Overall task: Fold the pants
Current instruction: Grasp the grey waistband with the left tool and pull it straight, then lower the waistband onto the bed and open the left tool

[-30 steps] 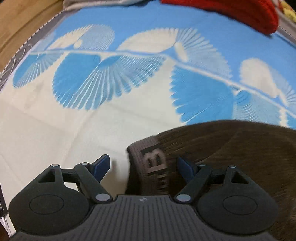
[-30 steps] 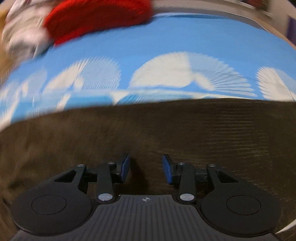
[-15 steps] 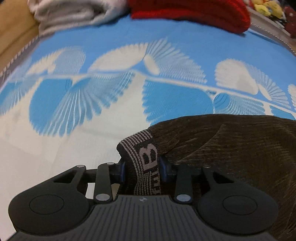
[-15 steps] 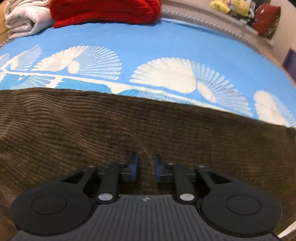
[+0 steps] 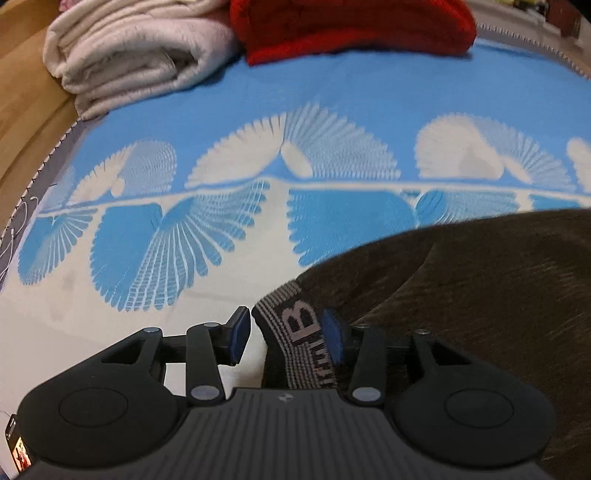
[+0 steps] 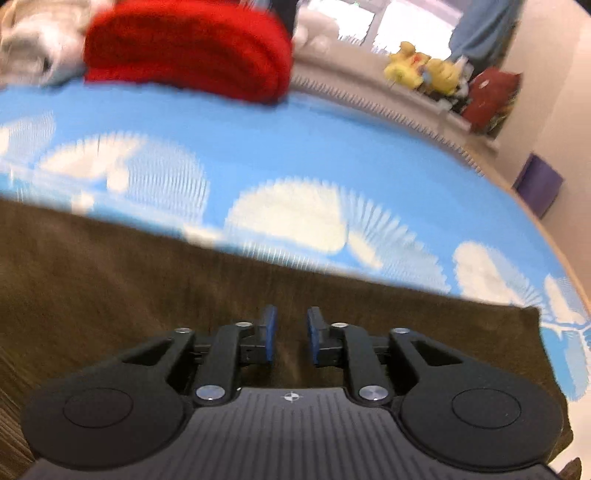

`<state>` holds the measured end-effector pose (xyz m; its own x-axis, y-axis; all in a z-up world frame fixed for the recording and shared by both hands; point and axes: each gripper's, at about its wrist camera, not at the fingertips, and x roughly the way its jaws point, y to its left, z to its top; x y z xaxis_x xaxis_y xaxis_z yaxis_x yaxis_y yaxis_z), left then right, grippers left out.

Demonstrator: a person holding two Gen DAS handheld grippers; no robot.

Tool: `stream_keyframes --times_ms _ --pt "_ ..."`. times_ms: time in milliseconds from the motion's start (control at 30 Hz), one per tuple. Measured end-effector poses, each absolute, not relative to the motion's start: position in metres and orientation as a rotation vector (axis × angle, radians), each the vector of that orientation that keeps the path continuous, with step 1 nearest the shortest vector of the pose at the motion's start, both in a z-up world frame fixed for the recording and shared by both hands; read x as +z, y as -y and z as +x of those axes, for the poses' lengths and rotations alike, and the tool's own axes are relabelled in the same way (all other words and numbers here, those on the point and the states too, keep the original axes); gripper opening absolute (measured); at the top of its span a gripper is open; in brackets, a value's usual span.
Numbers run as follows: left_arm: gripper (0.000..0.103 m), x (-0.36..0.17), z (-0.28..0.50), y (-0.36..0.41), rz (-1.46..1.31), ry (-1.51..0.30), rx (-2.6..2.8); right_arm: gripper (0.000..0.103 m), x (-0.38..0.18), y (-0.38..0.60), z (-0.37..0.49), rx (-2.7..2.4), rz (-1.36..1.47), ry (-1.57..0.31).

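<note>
Brown corduroy pants [image 5: 480,295] lie on a blue and white fan-patterned bedspread [image 5: 332,110]. Their grey striped waistband [image 5: 295,332], marked with a large "B", stands between the pads of my left gripper [image 5: 285,334]. Its jaws are opening: the band leans on the right pad and a gap shows at the left pad. In the right wrist view the pants [image 6: 110,295] fill the lower half over the bedspread [image 6: 295,155]. My right gripper [image 6: 290,332] hovers over the fabric, its jaws opening, with only flat cloth showing in the narrow gap.
A folded red knit [image 5: 351,26] [image 6: 184,48] and a folded white blanket [image 5: 136,55] lie at the bed's far end. Wood [image 5: 22,92] borders the bed on the left. Yellow plush toys [image 6: 421,70] and a purple box [image 6: 539,184] sit beyond the far right edge.
The left jaws closed on the waistband, then parted, and a gap shows at the left pad. The right jaws narrowed, then widened. Both views tilted up toward the bed's far end.
</note>
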<state>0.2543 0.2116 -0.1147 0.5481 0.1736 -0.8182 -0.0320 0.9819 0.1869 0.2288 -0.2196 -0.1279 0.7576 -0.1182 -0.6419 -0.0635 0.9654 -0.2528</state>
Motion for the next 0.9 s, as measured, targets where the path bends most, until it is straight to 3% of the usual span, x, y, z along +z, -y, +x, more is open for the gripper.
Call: stream_keyframes --times_ms 67,267,367,433,600,667,700,800,900 --pt "0.048 -0.100 0.244 -0.211 0.110 -0.963 0.099 0.039 -0.105 0.221 0.215 -0.048 -0.200 -0.655" --pt "0.049 -0.053 0.195 -0.206 0.011 -0.951 0.017 0.040 -0.030 0.235 0.153 -0.004 0.029 -0.533" --pt "0.059 -0.031 0.144 -0.203 0.084 -0.910 -0.013 0.045 0.004 0.249 0.115 0.034 0.031 -0.482" --pt "0.073 -0.029 0.111 -0.206 0.079 -0.900 -0.039 0.050 0.021 0.261 0.089 0.044 0.019 -0.452" --pt "0.080 -0.082 0.064 -0.219 -0.007 -0.987 0.039 0.055 0.020 0.294 0.022 0.038 0.022 -0.423" --pt "0.074 -0.118 0.059 -0.224 -0.002 -1.121 0.103 0.054 0.003 0.304 0.002 -0.044 0.070 -0.458" --pt "0.066 -0.124 0.060 -0.227 0.012 -1.166 0.133 0.053 0.001 0.306 0.001 -0.067 0.081 -0.509" --pt "0.080 -0.118 0.058 -0.241 -0.036 -1.084 0.152 0.053 0.009 0.314 -0.013 -0.112 0.113 -0.465" --pt "0.080 -0.134 0.061 -0.253 -0.114 -1.166 0.128 0.053 0.005 0.317 -0.012 -0.113 0.092 -0.535"
